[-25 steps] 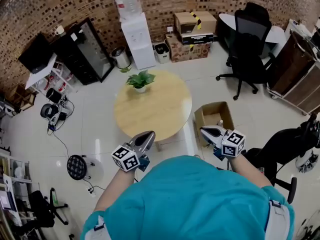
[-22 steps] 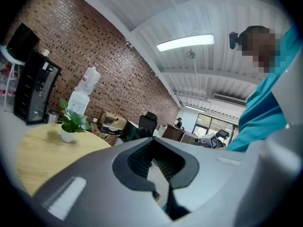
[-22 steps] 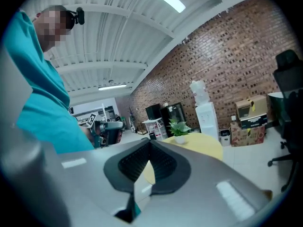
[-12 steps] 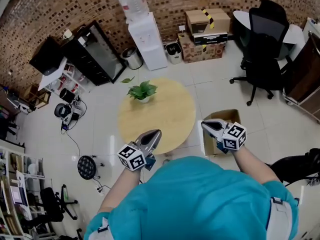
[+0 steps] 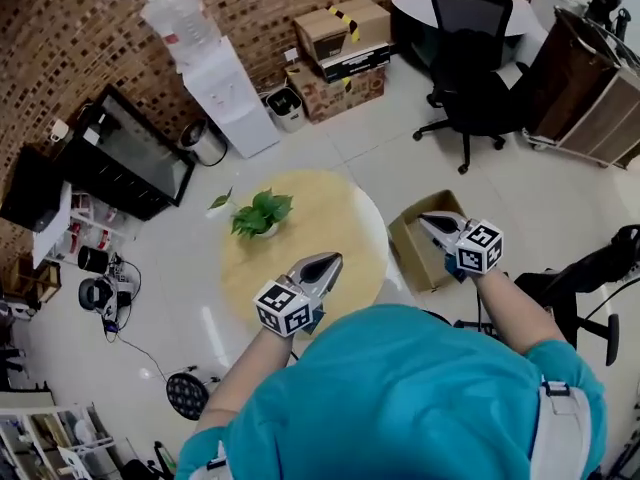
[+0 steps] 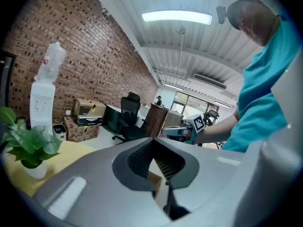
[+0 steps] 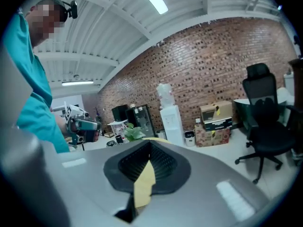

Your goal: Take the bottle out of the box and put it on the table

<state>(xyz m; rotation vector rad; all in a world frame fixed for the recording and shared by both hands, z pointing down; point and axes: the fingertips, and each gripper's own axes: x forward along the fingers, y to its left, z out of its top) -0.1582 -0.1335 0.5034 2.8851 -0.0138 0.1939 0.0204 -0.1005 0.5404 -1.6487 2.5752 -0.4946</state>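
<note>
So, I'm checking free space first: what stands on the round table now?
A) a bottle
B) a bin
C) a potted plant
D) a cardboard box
C: the potted plant stands on the round table; the cardboard box sits on the floor beside it.

A round pale-wood table (image 5: 325, 213) stands on a glossy white tiled floor (image 5: 370, 148). On the tabletop, close to its far left edge, sits a small green potted plant (image 5: 256, 215), upright. An open brown cardboard box (image 5: 405, 253) rests on the floor just beside the table's right edge; what lies inside it cannot be made out. Farther back on the floor stand a white water dispenser (image 5: 228, 98), a small bin (image 5: 288, 105), stacked cardboard cartons (image 5: 338, 43) and a black office chair (image 5: 468, 68).
</note>
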